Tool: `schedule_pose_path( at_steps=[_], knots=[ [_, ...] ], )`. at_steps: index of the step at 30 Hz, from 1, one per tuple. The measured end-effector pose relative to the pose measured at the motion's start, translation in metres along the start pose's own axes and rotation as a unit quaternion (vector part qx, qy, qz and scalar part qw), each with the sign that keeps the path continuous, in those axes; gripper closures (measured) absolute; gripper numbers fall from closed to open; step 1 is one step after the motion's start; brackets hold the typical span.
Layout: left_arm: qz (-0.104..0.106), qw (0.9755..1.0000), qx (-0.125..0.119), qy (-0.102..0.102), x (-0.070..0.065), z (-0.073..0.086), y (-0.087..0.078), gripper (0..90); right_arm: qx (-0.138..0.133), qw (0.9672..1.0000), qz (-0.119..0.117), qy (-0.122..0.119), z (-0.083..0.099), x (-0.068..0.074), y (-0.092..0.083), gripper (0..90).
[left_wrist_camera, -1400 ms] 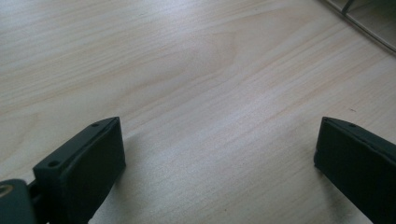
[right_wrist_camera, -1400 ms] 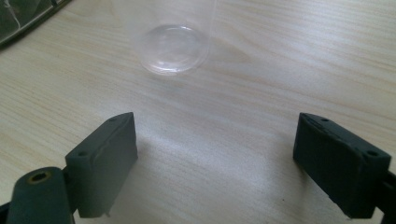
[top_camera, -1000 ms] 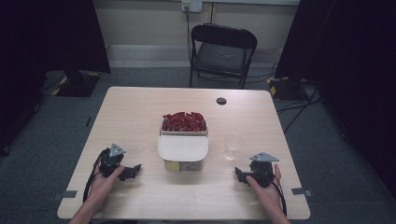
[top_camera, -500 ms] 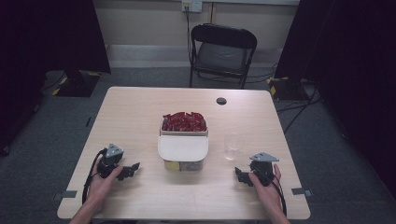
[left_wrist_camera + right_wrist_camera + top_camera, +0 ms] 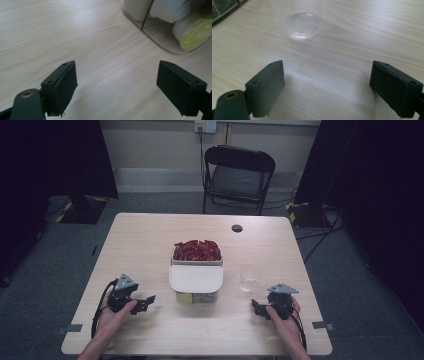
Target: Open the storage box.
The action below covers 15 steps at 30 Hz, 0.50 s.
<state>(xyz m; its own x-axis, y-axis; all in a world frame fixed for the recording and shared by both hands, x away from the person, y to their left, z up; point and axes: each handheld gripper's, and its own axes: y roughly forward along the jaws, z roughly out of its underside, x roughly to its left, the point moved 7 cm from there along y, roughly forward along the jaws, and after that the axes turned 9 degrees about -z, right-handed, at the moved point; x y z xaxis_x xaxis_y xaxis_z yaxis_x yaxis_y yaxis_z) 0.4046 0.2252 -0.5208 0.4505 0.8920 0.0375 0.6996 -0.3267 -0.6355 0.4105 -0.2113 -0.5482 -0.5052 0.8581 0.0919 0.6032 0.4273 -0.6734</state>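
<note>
Nothing is being handled yet, and by my reading the work is only just starting. The person is resting both hands on the near edge of the table point(image 5: 150, 235), one gripper in each, pointing inward. The left gripper point(image 5: 145, 303) is sitting just left of the lidded box point(image 5: 196, 279). Its jaws have just been closing, yet in the left gripper view they are standing apart over bare wood with nothing between them, and the box point(image 5: 160, 37) is lying ahead and to one side, showing white tubs and one yellow-topped tub through its clear wall. The right gripper point(image 5: 256, 308) is waiting near the glass point(image 5: 248, 277). Its jaws are gaping wide and gripping nothing, and the glass point(image 5: 303, 25) is standing upright a little ahead of them, empty as far as I can tell. The box is sitting at the middle of the table with its white lid on. A tray of red packets point(image 5: 196, 250) is touching its far side. Everything is left to do: no lid is being lifted, no packet or tub is being taken out, and the glass is standing untouched. Each gripper is needing a short reach forward before any grasp.
</note>
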Motion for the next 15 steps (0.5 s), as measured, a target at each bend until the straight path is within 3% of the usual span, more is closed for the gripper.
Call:
schedule_pose_path(
  at_steps=[15],
  knots=[
    [0.032, 0.9994, -0.012, 0.010, -0.017, -0.011, -0.003, 16.3, 0.000, 1.0000, 0.000, 0.000, 0.000, 0.000, 0.000, 11.9]
  ],
)
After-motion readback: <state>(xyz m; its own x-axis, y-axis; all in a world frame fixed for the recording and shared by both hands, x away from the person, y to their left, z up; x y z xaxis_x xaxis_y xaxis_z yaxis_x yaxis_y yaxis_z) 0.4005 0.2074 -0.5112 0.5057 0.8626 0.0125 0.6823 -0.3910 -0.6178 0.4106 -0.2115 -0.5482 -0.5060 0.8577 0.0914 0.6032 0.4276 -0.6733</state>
